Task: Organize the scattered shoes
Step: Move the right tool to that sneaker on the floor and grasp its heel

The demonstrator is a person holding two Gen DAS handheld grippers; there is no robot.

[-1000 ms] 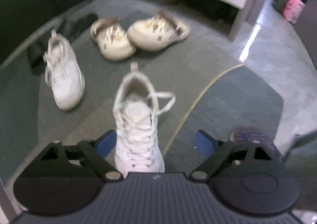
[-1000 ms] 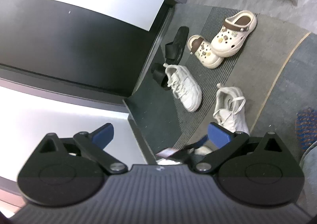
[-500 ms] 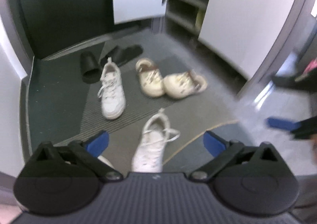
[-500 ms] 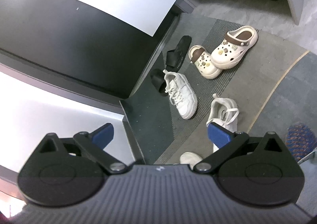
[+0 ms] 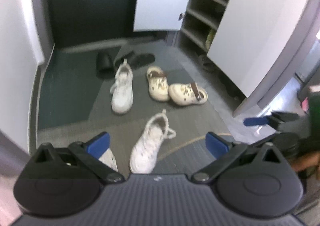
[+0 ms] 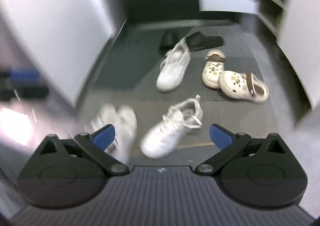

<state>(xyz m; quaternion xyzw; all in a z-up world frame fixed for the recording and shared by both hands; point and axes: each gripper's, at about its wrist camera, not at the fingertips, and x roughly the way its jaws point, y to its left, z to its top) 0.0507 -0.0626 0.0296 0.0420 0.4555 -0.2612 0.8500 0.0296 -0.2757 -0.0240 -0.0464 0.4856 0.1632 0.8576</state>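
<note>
The shoe cabinet (image 5: 202, 18) stands open at the upper right of the left wrist frame, while the shoes lie loose on the floor (image 5: 200, 118). Both the left tongs (image 5: 157, 144) and right tongs (image 6: 162, 133) gape wide, holding nothing. The near white sneaker (image 5: 151, 142) lies just ahead between the left tongs' fingers, heel away, long axis tilted right; its mate (image 5: 122, 88) and two cream clogs (image 5: 177, 91) lie beyond.

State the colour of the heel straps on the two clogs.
Brown straps on cream clogs, clearest in the right wrist view.
</note>
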